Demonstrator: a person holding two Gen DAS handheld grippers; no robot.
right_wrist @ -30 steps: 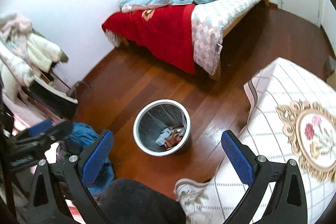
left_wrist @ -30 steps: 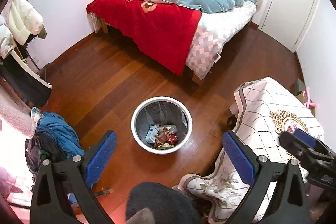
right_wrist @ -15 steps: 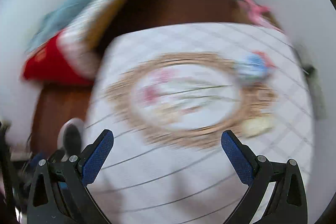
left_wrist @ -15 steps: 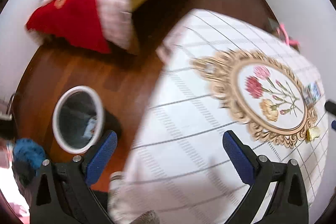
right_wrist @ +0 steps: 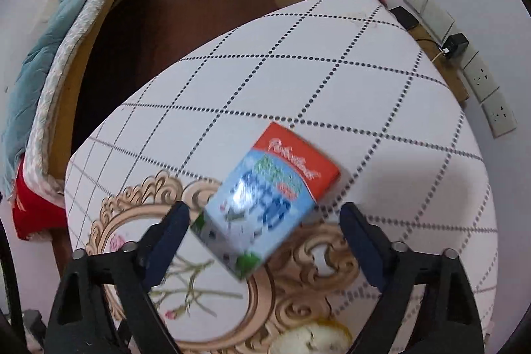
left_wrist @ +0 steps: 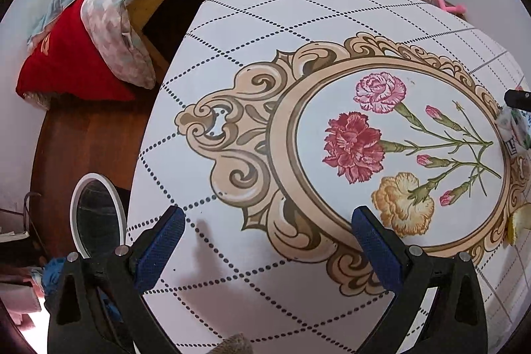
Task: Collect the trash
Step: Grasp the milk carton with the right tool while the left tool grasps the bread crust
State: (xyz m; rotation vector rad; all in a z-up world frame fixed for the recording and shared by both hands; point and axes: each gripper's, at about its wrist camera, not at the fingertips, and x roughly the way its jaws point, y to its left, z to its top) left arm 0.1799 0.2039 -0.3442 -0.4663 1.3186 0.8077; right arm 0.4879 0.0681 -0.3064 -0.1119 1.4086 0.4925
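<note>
White dotted-grid cloth with a gilt floral medallion (left_wrist: 391, 161) covers the counter (right_wrist: 298, 72). Right tongs (right_wrist: 262, 228) spread wide, hovering over a carton (right_wrist: 265, 201) lying flat at the medallion's far edge. Red band, white script, too blurred to read. Left tongs (left_wrist: 265, 234) gape empty at the medallion's near side. Trash bin (left_wrist: 96, 214) sits on the floor left of the counter.
</note>
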